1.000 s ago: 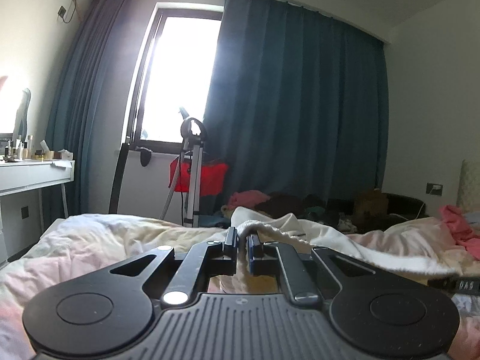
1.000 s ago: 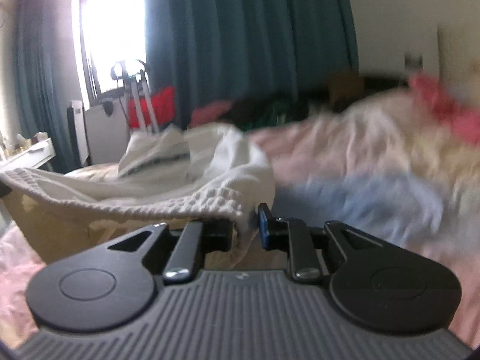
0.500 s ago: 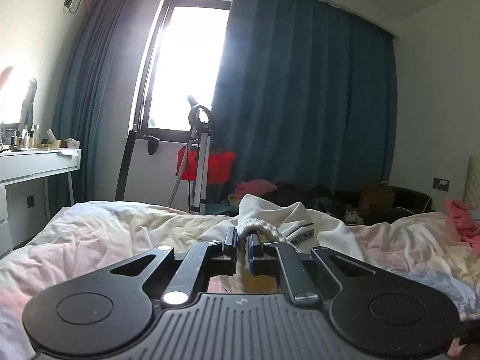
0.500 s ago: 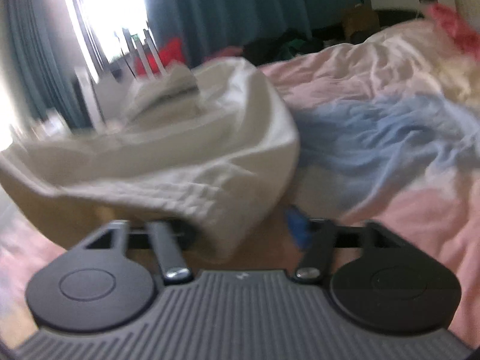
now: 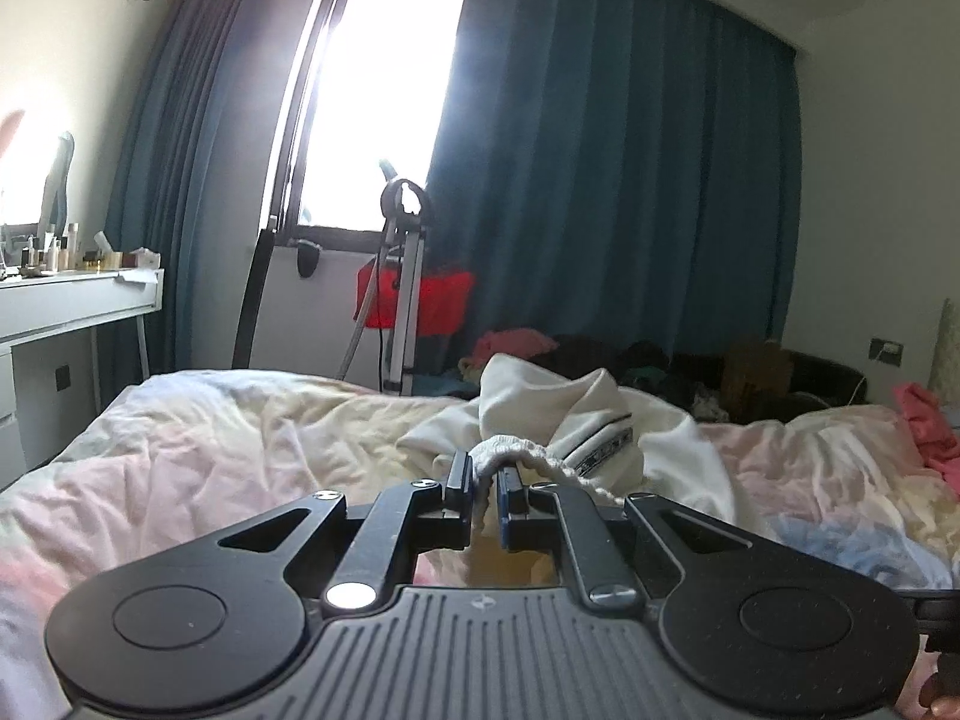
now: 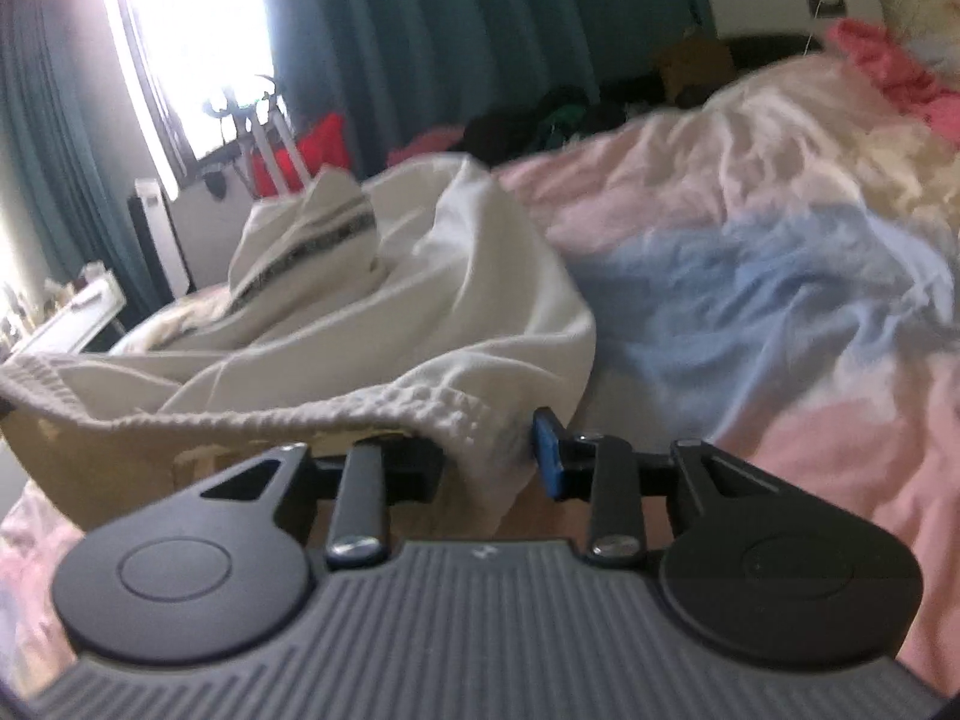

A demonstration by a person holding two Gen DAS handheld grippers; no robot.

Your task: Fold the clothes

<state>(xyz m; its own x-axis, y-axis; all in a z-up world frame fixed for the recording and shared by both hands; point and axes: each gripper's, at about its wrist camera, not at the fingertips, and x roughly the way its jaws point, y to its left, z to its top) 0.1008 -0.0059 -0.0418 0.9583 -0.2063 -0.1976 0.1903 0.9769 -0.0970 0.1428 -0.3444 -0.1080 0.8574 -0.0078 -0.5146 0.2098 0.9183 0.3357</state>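
A white garment [image 6: 420, 324] is spread in loose folds over a pastel duvet [image 6: 750, 276], and it reads as light, soft and entirely limp: nothing in it will hold a shape once released. A ribbed, elasticated band [image 6: 252, 414] runs along its near edge, and a dark striped trim [image 5: 600, 450] is seen on a raised fold ahead of the jaws. The band is judged the best place to be gripped (it is thicker and less slippery than the plain cloth, and a straight edge can be stretched between two holds). Plain fabric is likely to bunch or slide out under a shallow pinch.

The left gripper [image 5: 485, 489] is seen with its jaws almost together, and a gathered piece of the band is pinched between them; the cloth rises just ahead of the tips and falls away to the right of the jaws.

The right gripper [image 6: 489, 459] is partly open and its jaws are closing. A corner of the band hangs down between them, draped over the left jaw and lying just short of the blue pad [image 6: 549, 459] on the right jaw. Firm pressure from both pads is not shown (the view is slightly blurred), so a completed hold cannot be claimed. From this corner the band stretches away to the left of the jaws, with the bulk of the garment heaped beyond it.
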